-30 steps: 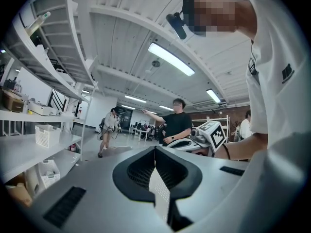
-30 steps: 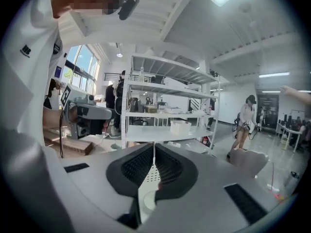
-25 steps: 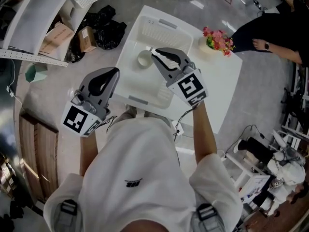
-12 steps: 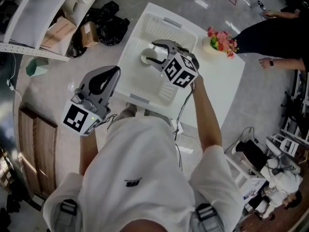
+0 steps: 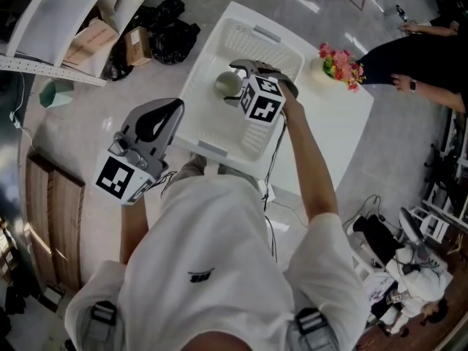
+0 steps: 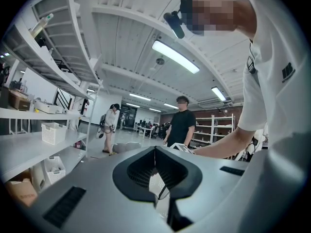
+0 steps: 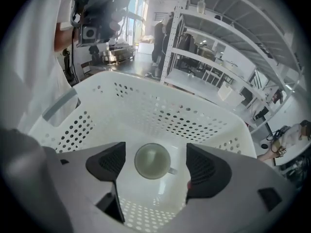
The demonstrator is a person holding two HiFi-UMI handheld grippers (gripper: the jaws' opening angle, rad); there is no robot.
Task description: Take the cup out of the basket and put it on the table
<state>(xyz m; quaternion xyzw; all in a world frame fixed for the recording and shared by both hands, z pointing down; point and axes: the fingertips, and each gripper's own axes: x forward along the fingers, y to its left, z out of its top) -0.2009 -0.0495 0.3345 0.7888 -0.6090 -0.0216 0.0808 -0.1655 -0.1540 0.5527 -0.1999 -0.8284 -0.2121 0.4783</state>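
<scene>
Glossy grey floor (image 5: 88, 123), white shelving (image 6: 29, 149), strip lights (image 6: 175, 57) on the ceiling.

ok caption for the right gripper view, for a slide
Right claw, jaws just opening, straddles an untouched cup standing in a white perforated basket.

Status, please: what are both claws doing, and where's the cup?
Left gripper shut, empty, held aside. Right gripper jaws just opening, cup framed between them, ungripped. Cup upright in basket, nothing blocking.

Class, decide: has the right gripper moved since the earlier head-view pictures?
Yes. The right gripper has dropped deeper into the basket, closing on the cup; its jaws have just been opening and straddle the cup without touching it.
</scene>
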